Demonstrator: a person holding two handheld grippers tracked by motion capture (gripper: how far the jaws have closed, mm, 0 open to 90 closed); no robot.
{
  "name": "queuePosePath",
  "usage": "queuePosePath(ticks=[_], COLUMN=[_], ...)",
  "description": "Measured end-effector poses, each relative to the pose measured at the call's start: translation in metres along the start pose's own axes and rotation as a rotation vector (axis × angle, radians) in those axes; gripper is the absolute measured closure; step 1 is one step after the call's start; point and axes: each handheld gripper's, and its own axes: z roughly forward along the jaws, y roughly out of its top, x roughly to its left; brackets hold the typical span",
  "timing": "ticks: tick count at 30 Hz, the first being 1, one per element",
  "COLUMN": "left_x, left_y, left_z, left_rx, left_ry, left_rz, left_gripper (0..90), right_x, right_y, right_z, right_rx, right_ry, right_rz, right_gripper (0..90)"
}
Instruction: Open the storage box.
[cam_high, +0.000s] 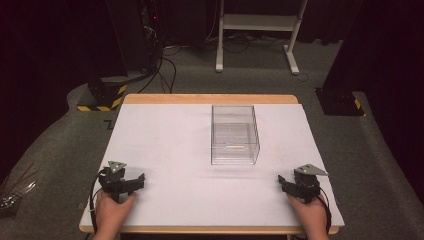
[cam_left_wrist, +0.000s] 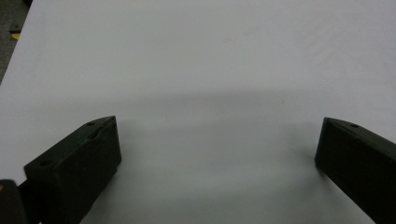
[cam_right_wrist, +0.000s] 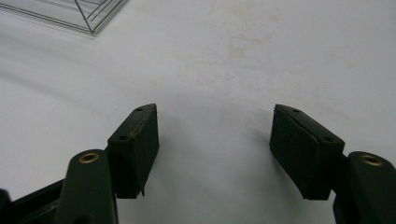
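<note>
At seven o'clock on white table (cam_high: 165, 135): left gripper (cam_high: 131, 183), hand-held, low, jaws apart. At five: right gripper (cam_high: 286, 184), likewise spread, empty. Clear box (cam_high: 234, 135) toward twelve, upright.

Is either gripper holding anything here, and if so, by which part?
Nothing is held. The left gripper and right gripper both have their jaws spread apart over bare white table. The clear box stands untouched mid-table.

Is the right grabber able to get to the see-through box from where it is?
Probably yes. The right gripper sits open near the table's front edge, and the clear box stands ahead and a little to its left. Only bare white table lies between them, so nothing seems to block the way.
</note>
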Motion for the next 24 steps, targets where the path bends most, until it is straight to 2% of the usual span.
queuePosePath(ticks=[19,21,24], left_x=[-0.0004,-0.0004,-0.0004], left_y=[-0.0005,-0.0005,-0.0005], left_z=[0.0000,0.0000,0.0000], left_rx=[-0.005,-0.006,-0.006], left_ry=[0.003,0.003,0.003], left_rz=[0.001,0.001,0.001], left_gripper=[0.4,0.4,0.4], right_x=[0.0002,-0.0019,-0.0025], right_y=[0.0004,0.0004,0.0007], right_z=[0.0001,-0.0004,-0.0004], right_rx=[0.004,0.000,0.001], right_ry=[-0.001,0.016,0.017], right_rz=[-0.006,0.015,0.020], right_gripper=[32.3,32.4,32.9])
